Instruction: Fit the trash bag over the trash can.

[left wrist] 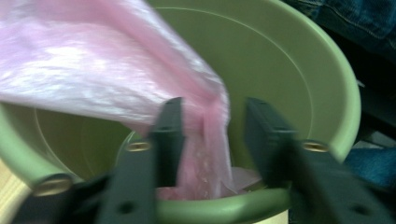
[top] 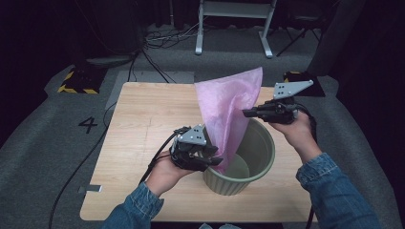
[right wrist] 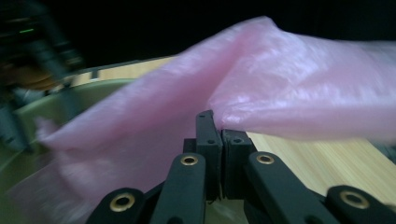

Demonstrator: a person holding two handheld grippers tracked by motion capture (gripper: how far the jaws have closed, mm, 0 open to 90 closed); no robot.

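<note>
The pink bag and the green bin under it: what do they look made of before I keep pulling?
Pink bag: thin plastic film by the look, translucent with a soft sheen; it crumples and drapes in folds. Green bin: probably moulded plastic, matte olive, with a smooth rolled rim and ribbed outer wall. It holds its shape, so it seems rigid. The right tongs are pinched on the film's edge.

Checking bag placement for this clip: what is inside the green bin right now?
The lower end of the pink plastic bag hangs into the green bin, reaching toward its floor beside the left gripper. The bag covers part of the floor, so anything under it cannot be seen.
</note>
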